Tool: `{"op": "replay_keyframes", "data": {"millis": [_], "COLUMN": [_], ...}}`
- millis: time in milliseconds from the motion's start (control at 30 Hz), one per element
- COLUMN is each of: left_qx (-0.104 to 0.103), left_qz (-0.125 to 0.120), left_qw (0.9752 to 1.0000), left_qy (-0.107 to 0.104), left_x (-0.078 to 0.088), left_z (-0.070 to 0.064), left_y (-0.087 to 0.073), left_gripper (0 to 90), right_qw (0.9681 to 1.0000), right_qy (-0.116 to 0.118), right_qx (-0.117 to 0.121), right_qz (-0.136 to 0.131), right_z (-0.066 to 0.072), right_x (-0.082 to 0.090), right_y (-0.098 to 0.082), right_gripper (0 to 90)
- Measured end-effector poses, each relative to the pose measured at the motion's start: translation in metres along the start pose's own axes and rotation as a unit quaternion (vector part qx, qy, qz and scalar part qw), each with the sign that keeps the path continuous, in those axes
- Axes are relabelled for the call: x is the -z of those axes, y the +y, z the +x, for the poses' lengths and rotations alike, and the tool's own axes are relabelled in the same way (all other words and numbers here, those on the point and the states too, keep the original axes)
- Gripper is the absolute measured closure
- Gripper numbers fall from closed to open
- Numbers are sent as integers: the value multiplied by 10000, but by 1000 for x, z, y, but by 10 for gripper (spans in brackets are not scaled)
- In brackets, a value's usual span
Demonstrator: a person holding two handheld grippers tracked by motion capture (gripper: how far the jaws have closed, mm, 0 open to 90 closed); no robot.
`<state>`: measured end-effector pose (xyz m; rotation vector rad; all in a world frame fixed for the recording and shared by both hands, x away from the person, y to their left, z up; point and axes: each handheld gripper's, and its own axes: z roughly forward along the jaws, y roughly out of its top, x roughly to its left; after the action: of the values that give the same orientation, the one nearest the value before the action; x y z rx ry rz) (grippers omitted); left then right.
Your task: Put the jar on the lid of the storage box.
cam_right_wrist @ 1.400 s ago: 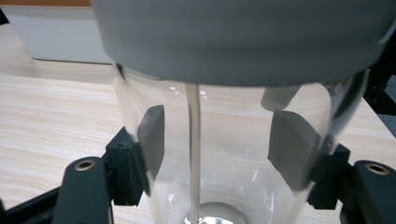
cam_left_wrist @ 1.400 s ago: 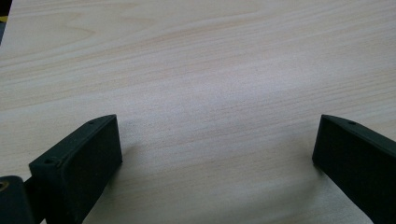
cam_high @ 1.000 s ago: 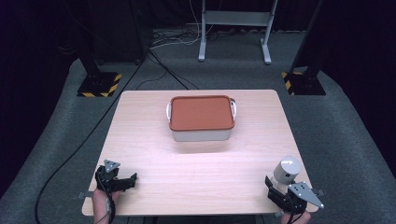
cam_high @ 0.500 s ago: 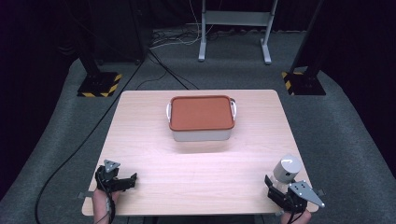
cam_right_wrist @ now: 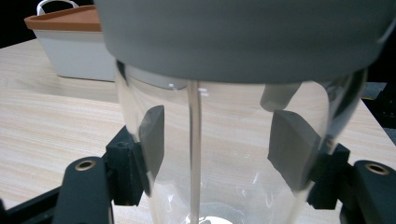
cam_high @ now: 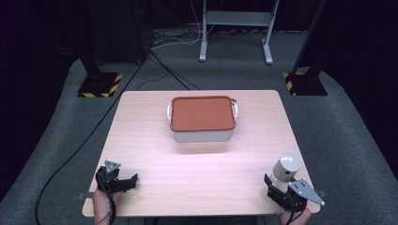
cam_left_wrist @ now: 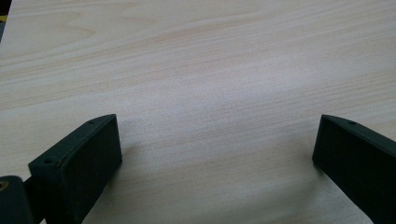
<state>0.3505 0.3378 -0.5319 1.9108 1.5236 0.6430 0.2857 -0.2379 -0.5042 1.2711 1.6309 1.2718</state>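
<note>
A clear jar (cam_high: 287, 168) with a grey lid (cam_right_wrist: 243, 32) stands upright near the table's front right corner. My right gripper (cam_high: 280, 184) is shut on the jar; in the right gripper view its grey pads (cam_right_wrist: 153, 135) press the glass wall from both sides around the jar (cam_right_wrist: 224, 154). My left gripper (cam_high: 127, 181) rests low at the front left of the table. In the left gripper view it (cam_left_wrist: 217, 154) is open, with bare light wood between its jaws.
A white box with an orange-brown lid (cam_high: 202, 113) and white side handles sits at the middle back of the wooden table (cam_high: 197, 159); the box (cam_right_wrist: 70, 51) lies far left in the right gripper view. Stands and cables cover the floor beyond.
</note>
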Motion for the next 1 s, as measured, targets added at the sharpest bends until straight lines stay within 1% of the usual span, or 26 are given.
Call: {"op": "replay_keyframes", "data": {"millis": [133,367,1000], "left_qx": [-2,-3,-3], "left_qz": [1,1,1], "left_qw": [10000,10000,10000], "left_qy": [1,1,1], "left_x": [0,0,0], "left_z": [0,0,0], "left_y": [0,0,0], "left_gripper": [10,10,10], "right_qw": [10000,10000,9998], "right_qy": [16,54,148], "right_qx": [3,-12,89], "right_qz": [-41,-31,-52], "right_z": [1,3,10], "right_x": [-2,-6,-17], "right_y": [1,3,14], "right_gripper": [298,298,298]}}
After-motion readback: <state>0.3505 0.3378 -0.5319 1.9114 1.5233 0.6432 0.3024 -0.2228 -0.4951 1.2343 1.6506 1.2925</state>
